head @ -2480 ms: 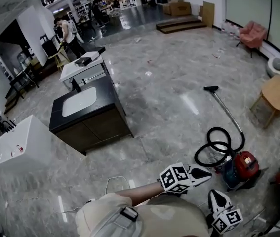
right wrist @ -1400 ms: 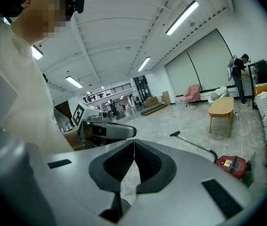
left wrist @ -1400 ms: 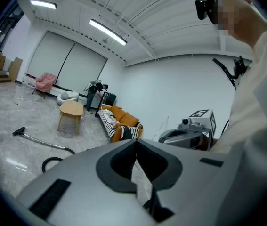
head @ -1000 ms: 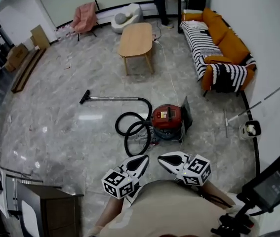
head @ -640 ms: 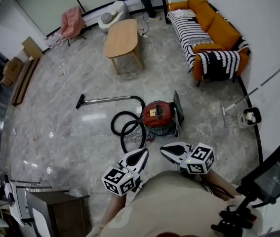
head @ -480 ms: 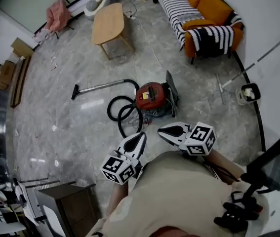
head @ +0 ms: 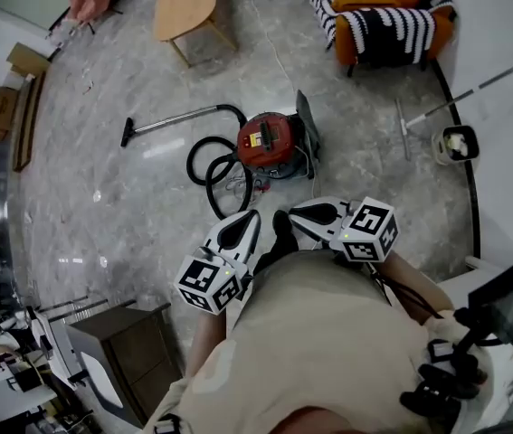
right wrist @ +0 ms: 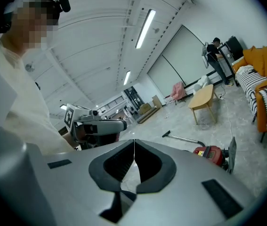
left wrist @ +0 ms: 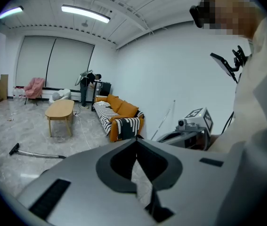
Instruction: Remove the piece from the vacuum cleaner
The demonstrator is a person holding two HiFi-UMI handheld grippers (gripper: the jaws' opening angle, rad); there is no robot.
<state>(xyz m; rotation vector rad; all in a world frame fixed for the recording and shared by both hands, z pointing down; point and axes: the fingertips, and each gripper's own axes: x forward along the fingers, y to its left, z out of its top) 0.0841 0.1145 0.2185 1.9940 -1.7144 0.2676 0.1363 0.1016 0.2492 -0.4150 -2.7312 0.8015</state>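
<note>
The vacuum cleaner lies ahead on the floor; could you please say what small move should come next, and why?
Probably bring both grippers forward and down toward the red vacuum cleaner. The left gripper and right gripper are shut, empty and held by the person's body, short of the cleaner, so nothing can be grasped yet.

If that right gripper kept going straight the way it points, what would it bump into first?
Possibly the left gripper: its tip sits just left of where the right gripper aims, so it may narrowly miss. Beyond that, only bare floor; the red vacuum cleaner lies off to the right.
</note>
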